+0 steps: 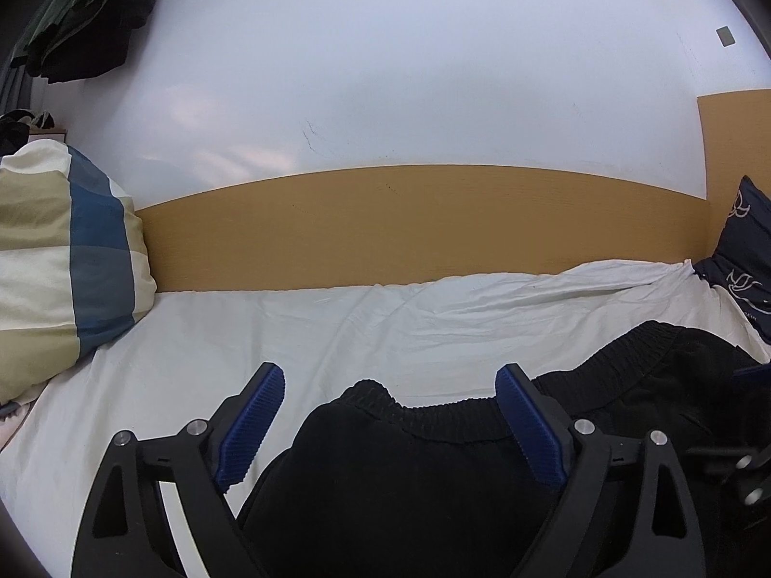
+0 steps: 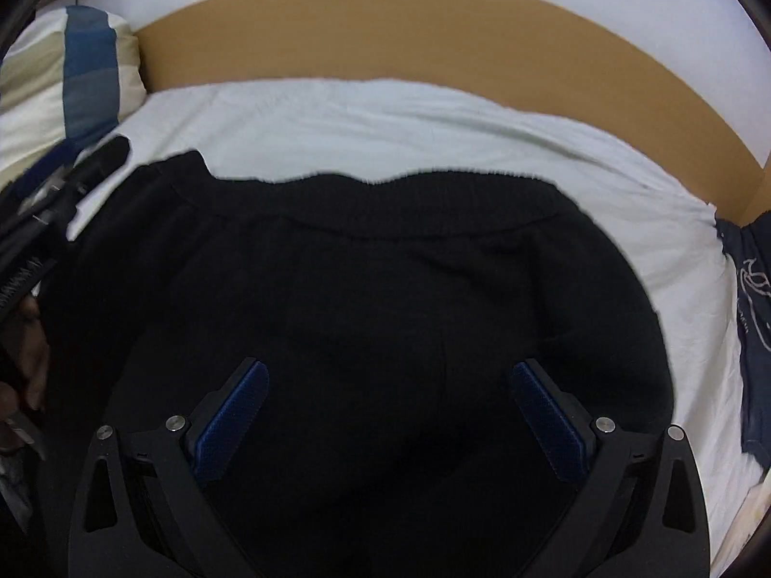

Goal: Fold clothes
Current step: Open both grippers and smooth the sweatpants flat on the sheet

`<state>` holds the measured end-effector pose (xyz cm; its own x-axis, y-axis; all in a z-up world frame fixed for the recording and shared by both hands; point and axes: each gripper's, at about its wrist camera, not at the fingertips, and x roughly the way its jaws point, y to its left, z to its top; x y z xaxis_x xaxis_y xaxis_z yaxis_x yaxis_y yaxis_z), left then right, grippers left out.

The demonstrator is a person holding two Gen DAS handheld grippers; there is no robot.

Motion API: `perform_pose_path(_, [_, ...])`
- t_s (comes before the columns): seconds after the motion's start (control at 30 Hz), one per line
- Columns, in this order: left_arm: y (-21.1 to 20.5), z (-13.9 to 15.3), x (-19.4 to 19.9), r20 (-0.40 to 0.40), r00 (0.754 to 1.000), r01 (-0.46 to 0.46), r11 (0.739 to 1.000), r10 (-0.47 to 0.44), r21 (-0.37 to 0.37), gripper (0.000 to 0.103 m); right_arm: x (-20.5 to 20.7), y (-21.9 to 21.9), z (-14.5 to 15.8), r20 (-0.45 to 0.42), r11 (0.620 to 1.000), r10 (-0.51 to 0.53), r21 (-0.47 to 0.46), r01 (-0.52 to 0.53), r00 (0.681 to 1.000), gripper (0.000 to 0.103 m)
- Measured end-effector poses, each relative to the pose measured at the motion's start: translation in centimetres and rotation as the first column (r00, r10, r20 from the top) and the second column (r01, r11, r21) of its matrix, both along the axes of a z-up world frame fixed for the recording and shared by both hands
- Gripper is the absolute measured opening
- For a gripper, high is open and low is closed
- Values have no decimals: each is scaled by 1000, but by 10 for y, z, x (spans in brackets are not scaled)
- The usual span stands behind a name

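A black garment (image 2: 376,298) with a ribbed elastic waistband (image 2: 424,202) lies spread on the white bed sheet (image 2: 385,125). My right gripper (image 2: 390,380) hovers open above its middle, nothing between the blue pads (image 2: 544,414). In the left wrist view the same black garment (image 1: 395,477) lies under my left gripper (image 1: 390,385), which is open over the waistband's left end (image 1: 371,392). The left gripper also shows blurred at the left edge of the right wrist view (image 2: 58,183), and part of the right gripper shows at the right edge of the left wrist view (image 1: 747,462).
A checked cream-and-blue pillow (image 1: 62,260) lies at the left. A dark navy printed pillow (image 1: 742,250) sits at the right. A wooden headboard (image 1: 409,226) runs behind the bed below a white wall. Dark clothes (image 1: 86,9) hang top left.
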<state>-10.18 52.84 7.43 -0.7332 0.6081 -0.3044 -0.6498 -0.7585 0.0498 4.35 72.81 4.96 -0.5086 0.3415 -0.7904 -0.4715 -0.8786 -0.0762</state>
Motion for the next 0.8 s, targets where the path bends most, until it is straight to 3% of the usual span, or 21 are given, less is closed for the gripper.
perform_pose_path(0.2, [12,-6,1,39,998,54,996,-52,-66,95,14,32,-15,-50,991,-118,-64,115,992,103])
perform_pose_path(0.37, [23,-12,2,78,993,93,988,-84,-126,100,24,40,-15,-89,986,-143,-94,135,986,103])
perform_pose_path(0.47, [31,-19,-2,141,985,122,977,-98,-173,103,25,36,-16,-82,988,-137,-79,131,987,103])
perform_pose_path(0.53, [42,-33,-14,250,964,149,957,-85,-248,103,30,32,-14,-90,989,-135,-66,129,987,103])
perform_pose_path(0.63, [55,-60,-33,424,905,198,918,-36,-345,103,46,20,-8,-103,985,-168,-52,164,980,103])
perform_pose_path(0.7, [49,-60,-38,457,888,206,929,-46,-307,103,61,7,-10,-89,985,-172,-46,168,981,103])
perform_pose_path(0.8, [49,-62,-38,465,884,206,929,-43,-307,103,89,-23,-22,-29,988,-154,-8,154,988,103])
